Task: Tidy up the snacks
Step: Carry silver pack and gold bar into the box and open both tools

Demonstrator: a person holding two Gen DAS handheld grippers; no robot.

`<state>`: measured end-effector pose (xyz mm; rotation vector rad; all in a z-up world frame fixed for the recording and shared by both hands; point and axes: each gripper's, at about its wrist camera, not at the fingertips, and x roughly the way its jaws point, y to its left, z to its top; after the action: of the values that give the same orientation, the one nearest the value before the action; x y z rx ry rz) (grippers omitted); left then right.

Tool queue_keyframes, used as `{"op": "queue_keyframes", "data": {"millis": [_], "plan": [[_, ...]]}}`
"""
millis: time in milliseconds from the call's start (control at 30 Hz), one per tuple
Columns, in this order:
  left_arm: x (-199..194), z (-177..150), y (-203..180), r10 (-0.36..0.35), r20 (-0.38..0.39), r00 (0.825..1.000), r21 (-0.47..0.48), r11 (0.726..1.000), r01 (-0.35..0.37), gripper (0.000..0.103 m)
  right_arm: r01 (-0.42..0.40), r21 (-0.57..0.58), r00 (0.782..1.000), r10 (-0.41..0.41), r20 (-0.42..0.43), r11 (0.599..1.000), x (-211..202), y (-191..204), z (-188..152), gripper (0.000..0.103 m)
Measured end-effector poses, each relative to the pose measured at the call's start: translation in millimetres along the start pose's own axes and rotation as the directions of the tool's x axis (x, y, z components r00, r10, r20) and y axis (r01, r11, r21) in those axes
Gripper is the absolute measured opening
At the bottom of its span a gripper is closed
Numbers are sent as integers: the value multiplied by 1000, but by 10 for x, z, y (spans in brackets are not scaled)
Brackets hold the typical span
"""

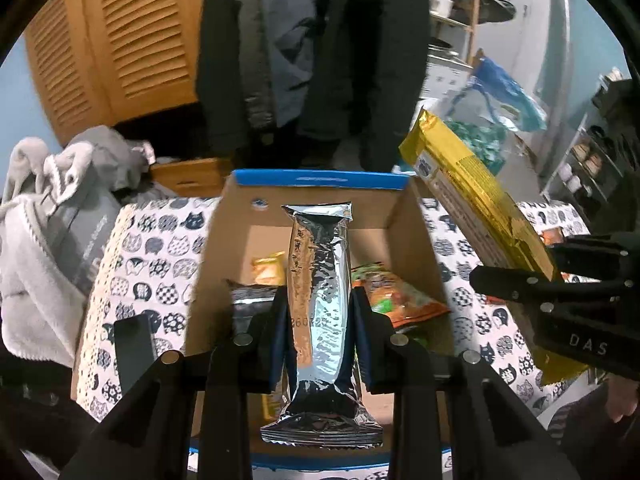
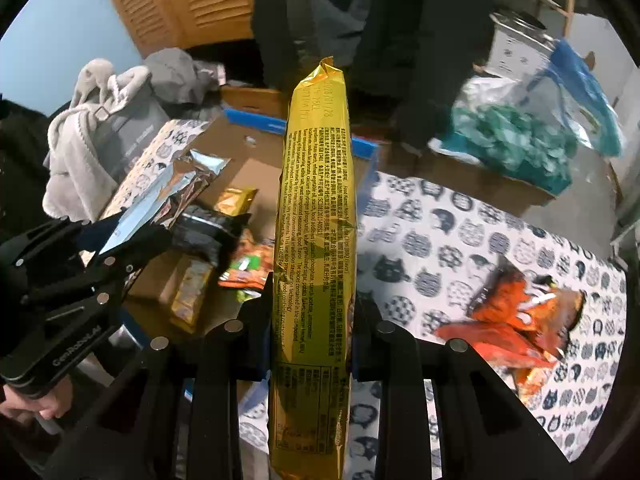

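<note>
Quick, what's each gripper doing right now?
Left gripper: shut on the silver packet.
Right gripper: shut on the gold packet.

The silver foil packet is mirror-bright with a brownish sheen down one side. The long packet is golden yellow, covered in fine black print. The cardboard box is plain brown with a blue rim. The counter wears a white cloth patterned with navy cat heads (striped, dotted, checked). At four o'clock from the yellow packet lie orange-red wrappers. The shutter doors at eleven o'clock are honey-brown
</note>
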<state>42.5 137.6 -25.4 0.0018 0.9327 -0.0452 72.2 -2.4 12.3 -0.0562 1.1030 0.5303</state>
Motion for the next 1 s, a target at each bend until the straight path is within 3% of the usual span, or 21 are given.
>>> {"op": "queue_keyframes", "data": {"millis": [233, 467, 533, 667, 733, 833, 1000], "plan": [[46, -25, 249, 5, -13, 1000, -49, 999, -6, 30, -18, -19, 999, 17, -36, 1000, 244, 262, 134, 26], [106, -38, 315, 37, -47, 998, -41, 998, -39, 30, -31, -25, 998, 30, -55, 999, 369, 448, 253, 28], [136, -50, 347, 45, -63, 997, -56, 997, -49, 36, -44, -18, 998, 43, -48, 999, 365, 486, 278, 30], [104, -57, 412, 56, -49, 997, -91, 994, -60, 55, -32, -30, 999, 32, -24, 999, 313, 525, 305, 52], [71, -47, 407, 63, -34, 997, -95, 993, -66, 65, -23, -29, 1000, 23, -16, 999, 285, 507, 293, 57], [29, -33, 359, 67, -13, 998, -79, 995, -68, 66, -13, -17, 1000, 13, -13, 1000, 253, 435, 264, 64], [27, -33, 242, 59, -10, 998, -41, 997, -60, 66, 14, 9, 1000, -14, -12, 1000, 192, 233, 190, 65]]}}
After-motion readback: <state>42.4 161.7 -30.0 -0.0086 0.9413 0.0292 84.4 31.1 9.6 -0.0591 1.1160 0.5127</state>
